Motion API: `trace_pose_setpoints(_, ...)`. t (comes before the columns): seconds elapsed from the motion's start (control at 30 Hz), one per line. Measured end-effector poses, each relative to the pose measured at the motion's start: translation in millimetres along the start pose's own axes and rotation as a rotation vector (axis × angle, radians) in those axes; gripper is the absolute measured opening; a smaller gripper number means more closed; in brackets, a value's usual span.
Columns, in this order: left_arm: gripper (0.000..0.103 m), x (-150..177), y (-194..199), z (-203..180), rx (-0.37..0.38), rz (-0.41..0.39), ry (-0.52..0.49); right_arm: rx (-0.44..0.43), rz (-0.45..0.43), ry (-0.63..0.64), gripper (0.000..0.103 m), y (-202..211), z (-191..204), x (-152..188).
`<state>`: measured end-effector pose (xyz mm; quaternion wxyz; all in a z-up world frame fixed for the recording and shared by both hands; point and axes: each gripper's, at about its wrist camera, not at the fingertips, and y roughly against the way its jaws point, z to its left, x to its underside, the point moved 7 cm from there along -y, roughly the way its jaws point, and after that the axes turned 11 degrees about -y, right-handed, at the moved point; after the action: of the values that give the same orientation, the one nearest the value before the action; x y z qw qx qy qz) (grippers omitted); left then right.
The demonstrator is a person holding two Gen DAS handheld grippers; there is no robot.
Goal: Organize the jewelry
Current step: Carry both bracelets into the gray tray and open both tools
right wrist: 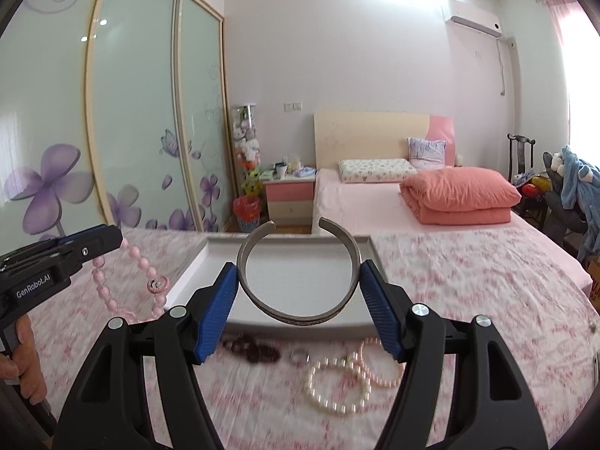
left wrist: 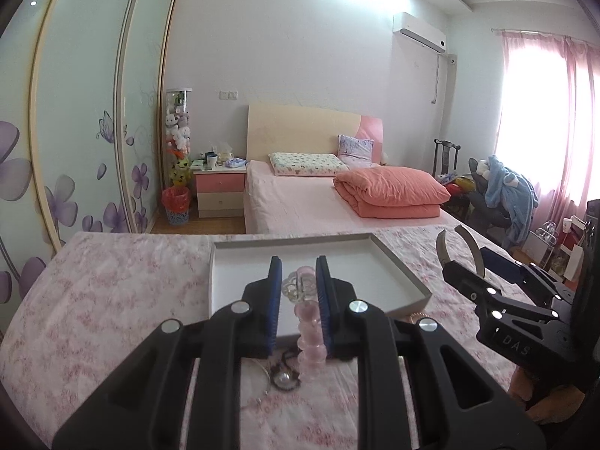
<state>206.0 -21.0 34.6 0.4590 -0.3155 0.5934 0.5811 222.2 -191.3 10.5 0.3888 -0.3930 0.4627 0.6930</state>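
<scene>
My left gripper (left wrist: 299,273) is shut on a pink bead bracelet (left wrist: 309,332), which hangs from its blue pads over the near edge of a white tray (left wrist: 408,281). In the right wrist view the same bracelet (right wrist: 146,273) dangles from the left gripper (right wrist: 112,238) left of the tray (right wrist: 187,273). My right gripper (right wrist: 300,281) is shut on a silver open cuff bangle (right wrist: 296,315), held above the tray's near edge. In the left wrist view the cuff (left wrist: 472,247) shows at right in the right gripper (left wrist: 459,258).
On the pink floral cloth (right wrist: 468,292) near the tray lie a dark bead bracelet (right wrist: 251,350), a small ring (right wrist: 299,356) and pearl bracelets (right wrist: 337,386). A dark pendant with a pearl (left wrist: 283,377) lies under the left gripper. A bed (left wrist: 318,202) stands behind.
</scene>
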Motion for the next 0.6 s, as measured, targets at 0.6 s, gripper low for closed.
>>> trace_pose_setpoints(0.6,0.019,-7.5,-148.0,36.3,-0.016,0.129,0.028,0.065,0.288,-0.083,0.067,-169.0,-27.2,9.7)
